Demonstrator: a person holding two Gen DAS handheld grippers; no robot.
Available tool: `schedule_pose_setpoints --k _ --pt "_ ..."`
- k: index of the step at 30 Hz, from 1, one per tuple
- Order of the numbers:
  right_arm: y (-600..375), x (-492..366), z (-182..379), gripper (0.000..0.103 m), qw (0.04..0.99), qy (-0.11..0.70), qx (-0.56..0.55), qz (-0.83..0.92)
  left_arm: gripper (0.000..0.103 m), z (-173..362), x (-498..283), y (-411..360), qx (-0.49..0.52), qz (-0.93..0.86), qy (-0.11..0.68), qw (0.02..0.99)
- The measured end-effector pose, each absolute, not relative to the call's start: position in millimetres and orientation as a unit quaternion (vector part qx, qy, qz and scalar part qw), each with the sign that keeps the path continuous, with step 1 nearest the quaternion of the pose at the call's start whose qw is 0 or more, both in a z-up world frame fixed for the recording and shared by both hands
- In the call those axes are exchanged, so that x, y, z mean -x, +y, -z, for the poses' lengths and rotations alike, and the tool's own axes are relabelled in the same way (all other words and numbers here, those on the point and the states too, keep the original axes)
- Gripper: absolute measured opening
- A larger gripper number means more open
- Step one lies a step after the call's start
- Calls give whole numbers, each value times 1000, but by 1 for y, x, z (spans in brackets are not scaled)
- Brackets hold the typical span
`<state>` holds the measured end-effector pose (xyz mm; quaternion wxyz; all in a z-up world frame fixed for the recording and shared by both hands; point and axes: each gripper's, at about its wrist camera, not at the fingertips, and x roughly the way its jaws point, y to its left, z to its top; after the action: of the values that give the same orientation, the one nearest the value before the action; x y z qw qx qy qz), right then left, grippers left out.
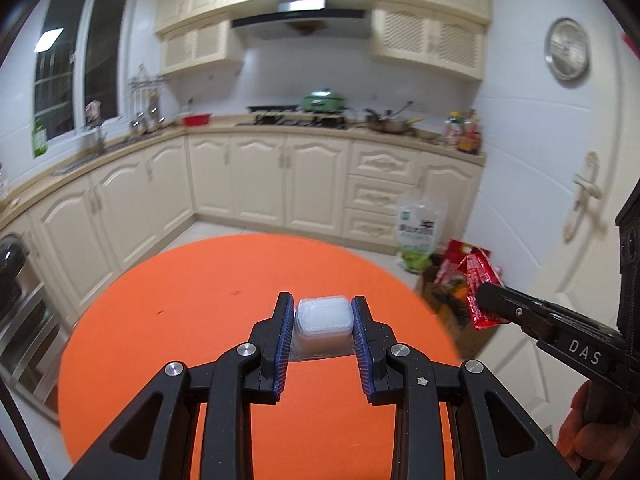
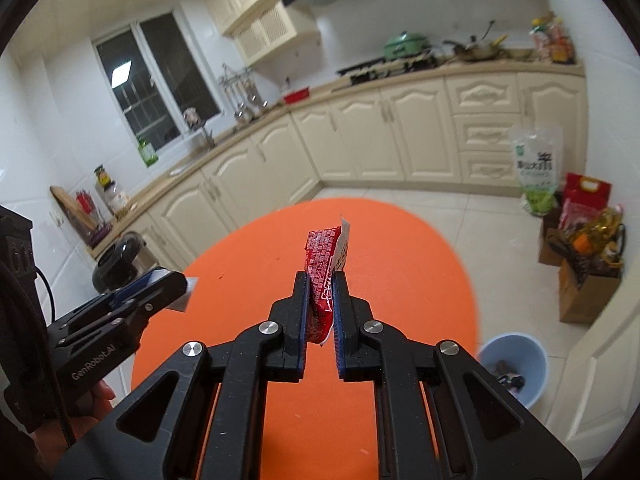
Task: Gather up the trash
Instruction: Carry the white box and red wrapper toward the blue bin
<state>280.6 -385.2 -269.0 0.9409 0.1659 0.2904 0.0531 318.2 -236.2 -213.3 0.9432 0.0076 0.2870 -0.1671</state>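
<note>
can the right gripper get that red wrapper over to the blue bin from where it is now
Probably yes. The right gripper is shut on the red wrapper, and the blue bin stands open on the floor to its lower right, nothing visible between them.

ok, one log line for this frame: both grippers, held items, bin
left gripper: shut on white plastic tub | right gripper: shut on red wrapper | blue bin: on floor, right of orange table

Green pot (image 1: 323, 101) on stove, round wall clock (image 1: 567, 49) beside door.

Two hand-held grippers: left (image 1: 323, 334), right (image 2: 321, 312). One clear tub (image 1: 324, 318). One red wrapper (image 2: 325, 264). One orange bench (image 1: 192, 300). One blue bin (image 2: 516, 364). Two rice bags (image 2: 538, 170).
</note>
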Motion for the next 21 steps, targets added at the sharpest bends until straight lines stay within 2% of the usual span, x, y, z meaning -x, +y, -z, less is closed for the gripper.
schedule_pose_setpoints --k 5,11,15,21 --pt "-428 -246 252 10 948 266 -173 -14 25 206 -297 -278 -16 214 273 938" --pt "-490 -219 251 10 947 257 -188 40 25 214 -307 -322 -19 267 290 919" --pt "-532 -219 267 11 939 269 -203 74 25 230 -320 -356 -27 296 319 900" --pt "-603 -237 322 11 913 310 -246 101 25 263 -352 -414 -62 314 370 872"
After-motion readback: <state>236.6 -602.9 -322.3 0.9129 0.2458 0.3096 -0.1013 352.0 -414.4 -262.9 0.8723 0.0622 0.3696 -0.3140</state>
